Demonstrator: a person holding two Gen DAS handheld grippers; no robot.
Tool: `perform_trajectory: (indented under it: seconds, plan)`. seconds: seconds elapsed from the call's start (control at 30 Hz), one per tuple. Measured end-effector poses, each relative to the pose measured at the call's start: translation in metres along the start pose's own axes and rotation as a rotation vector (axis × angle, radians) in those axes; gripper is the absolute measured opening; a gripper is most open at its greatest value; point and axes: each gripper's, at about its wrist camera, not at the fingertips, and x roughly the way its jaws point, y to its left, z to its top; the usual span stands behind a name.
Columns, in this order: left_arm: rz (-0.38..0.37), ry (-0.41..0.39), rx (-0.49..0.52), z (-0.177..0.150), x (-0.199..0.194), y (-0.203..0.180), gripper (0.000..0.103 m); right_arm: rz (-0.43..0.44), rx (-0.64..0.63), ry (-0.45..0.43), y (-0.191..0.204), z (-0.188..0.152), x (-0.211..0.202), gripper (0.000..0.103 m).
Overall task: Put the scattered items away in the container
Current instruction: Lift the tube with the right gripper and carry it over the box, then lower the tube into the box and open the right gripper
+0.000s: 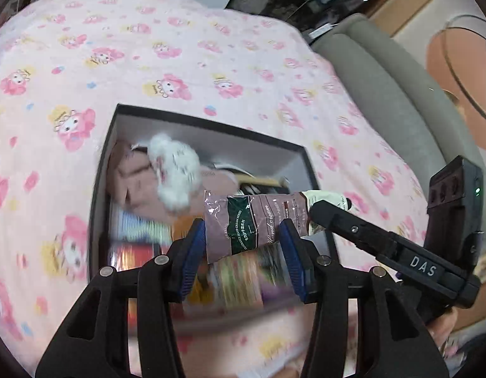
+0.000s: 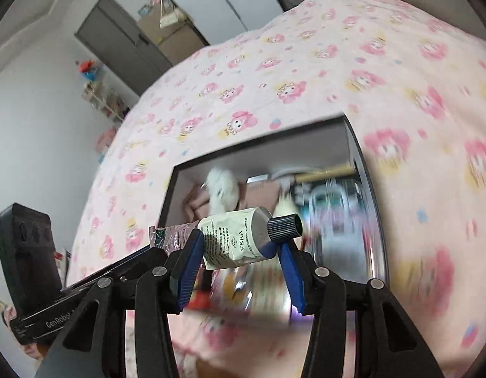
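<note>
**Carrying two tubes to the box**

Your left gripper [image 1: 243, 245] is clamped part-way closed on the pink hand cream tube [image 1: 252, 220]. Your right gripper [image 2: 239, 258] grips the white tube [image 2: 233, 239], with its black cap [image 2: 284, 226] beside the right pad. Both tubes hang over the dark-rimmed box [image 1: 211, 126], which already holds a white plush toy [image 1: 176, 170] and packets. Bring each tube over an unfilled area inside the walls, lower it, then open the jaws. Release one at a time. The box rests on a soft pink cartoon-print blanket [image 1: 180, 56]; a grey sofa [image 1: 384, 78] stands behind it.
</note>
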Motion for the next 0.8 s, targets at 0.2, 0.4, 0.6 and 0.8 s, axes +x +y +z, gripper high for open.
perform_trajectory:
  seconds: [0.2,0.4,0.6,0.8]
  plan:
    - [0.023,0.115,-0.080,0.040,0.078,0.028,0.050,-0.068,-0.011,0.106,-0.020,0.044,0.068,0.044]
    - [0.081,0.169,-0.013,0.053,0.108,0.021,0.050,-0.067,0.065,0.180,-0.052,0.047,0.102,0.045]
    - [0.100,0.044,0.000,0.047,0.089,0.021,0.050,-0.056,0.058,0.116,-0.052,0.044,0.080,0.045]
    - [0.152,0.073,-0.034,0.050,0.105,0.027,0.038,-0.138,-0.025,0.027,-0.037,0.044,0.067,0.042]
